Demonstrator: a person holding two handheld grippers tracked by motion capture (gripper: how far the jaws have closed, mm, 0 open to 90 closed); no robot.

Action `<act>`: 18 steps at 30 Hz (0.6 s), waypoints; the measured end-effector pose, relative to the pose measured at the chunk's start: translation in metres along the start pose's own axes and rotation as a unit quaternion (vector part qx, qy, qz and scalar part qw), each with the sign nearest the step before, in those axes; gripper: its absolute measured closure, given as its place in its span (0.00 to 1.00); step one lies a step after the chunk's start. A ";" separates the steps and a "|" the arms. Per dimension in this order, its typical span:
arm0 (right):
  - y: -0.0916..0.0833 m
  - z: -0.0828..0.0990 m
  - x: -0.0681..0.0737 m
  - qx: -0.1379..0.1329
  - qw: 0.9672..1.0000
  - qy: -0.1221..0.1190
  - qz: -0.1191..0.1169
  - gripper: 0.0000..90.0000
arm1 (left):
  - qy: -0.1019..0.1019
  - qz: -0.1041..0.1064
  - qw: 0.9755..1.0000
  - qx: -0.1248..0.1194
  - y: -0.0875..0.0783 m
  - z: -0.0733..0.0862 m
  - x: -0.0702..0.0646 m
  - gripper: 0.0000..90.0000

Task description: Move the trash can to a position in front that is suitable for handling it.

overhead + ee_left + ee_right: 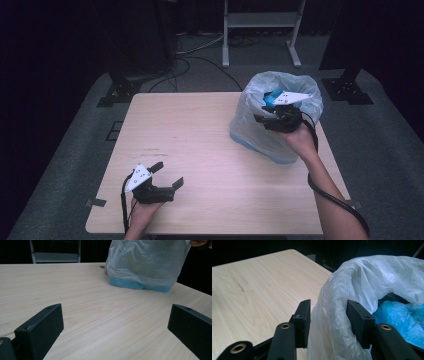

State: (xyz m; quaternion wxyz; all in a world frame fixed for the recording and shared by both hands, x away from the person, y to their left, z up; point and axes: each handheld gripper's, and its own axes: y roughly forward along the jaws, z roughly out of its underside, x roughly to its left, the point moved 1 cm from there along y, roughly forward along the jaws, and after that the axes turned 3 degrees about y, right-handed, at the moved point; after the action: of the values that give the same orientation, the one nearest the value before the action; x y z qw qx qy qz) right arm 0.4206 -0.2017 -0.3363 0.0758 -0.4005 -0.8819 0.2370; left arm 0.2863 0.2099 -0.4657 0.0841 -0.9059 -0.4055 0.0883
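Note:
A translucent white plastic bag (287, 90) lines a blue bin (140, 285) standing at the far right of the light wooden table (200, 135). Crumpled blue plastic (397, 315) lies inside it. My right gripper (265, 119) is at the bag's near rim (332, 302). Its jaws straddle the rim, one outside and one inside, partly closed with a gap still between them. The left gripper (168, 175) hovers low over the table's front left, jaws wide open and empty, pointing toward the bag (147, 262).
Beyond the table a white metal stand (260, 20) rises from the grey floor. Black stand bases (120, 90) (347, 87) sit at the far corners, and cables (200, 55) run across the floor.

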 end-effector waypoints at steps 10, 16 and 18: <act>0.000 -0.001 -0.001 0.004 1.000 0.000 0.029 0.79 | 0.000 0.001 1.000 0.000 0.000 0.000 0.001 0.00; 0.002 -0.004 0.000 0.011 1.000 -0.008 0.019 0.81 | 0.000 0.002 1.000 0.002 0.001 0.000 0.000 0.00; 0.002 -0.005 0.003 0.012 1.000 -0.013 0.015 0.81 | -0.002 0.000 1.000 0.001 0.000 0.000 0.001 0.00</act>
State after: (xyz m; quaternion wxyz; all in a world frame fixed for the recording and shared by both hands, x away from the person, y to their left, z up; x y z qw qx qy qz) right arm 0.4217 -0.1966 -0.3335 0.0656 -0.4098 -0.8736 0.2540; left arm 0.2866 0.2105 -0.4659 0.0846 -0.9056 -0.4056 0.0905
